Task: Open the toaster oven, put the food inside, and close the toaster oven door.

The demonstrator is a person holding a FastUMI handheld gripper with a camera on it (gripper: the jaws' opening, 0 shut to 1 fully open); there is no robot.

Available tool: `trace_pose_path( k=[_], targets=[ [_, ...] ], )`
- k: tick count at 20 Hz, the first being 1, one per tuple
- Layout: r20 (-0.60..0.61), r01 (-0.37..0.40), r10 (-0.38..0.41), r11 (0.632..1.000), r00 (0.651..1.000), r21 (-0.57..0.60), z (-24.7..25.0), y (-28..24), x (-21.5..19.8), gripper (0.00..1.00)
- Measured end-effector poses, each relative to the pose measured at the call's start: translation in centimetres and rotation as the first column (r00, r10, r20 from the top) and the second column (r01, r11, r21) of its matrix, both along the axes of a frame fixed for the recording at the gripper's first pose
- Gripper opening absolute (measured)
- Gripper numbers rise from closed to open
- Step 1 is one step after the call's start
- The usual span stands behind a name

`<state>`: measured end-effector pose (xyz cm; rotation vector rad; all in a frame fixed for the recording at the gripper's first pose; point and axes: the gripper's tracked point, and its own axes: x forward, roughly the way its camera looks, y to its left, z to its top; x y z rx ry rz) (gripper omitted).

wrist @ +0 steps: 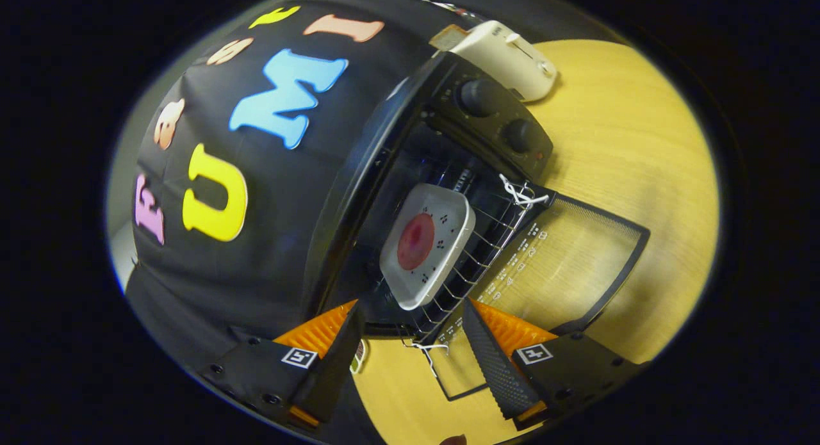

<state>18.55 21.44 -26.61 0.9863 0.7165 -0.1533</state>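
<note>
The toaster oven point(448, 195) sits on the tabletop point(640, 144) with its glass door point(564, 259) swung fully down and lying flat toward the gripper point(410, 333). The gripper is released, its two fingers spread wide and holding nothing, hovering just in front of the wire rack point(474, 266). A white square plate point(428, 243) with a round reddish piece of food point(415, 241) rests on that rack, inside the oven mouth and just beyond the fingers.

So the food looks placed; closing the door seems to be what remains. The door is probably stiff, hinged at the oven's lower edge, with smooth glass that could slip; its far framed edge, pointing away from the oven, is the likely place to push up. Its long axis runs parallel to the oven's front. A white toaster point(506, 57) stands beyond the oven.
</note>
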Motion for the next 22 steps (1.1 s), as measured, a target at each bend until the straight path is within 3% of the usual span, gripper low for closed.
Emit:
trace_pose_path(
  k=[6,11,22],
  targets=[
    [0.007,-0.193,0.198,0.963,0.980,-0.186,0.3,0.0,-3.9,0.98],
    [-0.028,-0.318,0.328,0.888,0.944,-0.331,-0.4,-0.3,-6.8,0.98],
    [-0.188,-0.478,0.444,0.748,0.876,-0.460,-4.8,-1.3,-9.7,0.98]
  ],
)
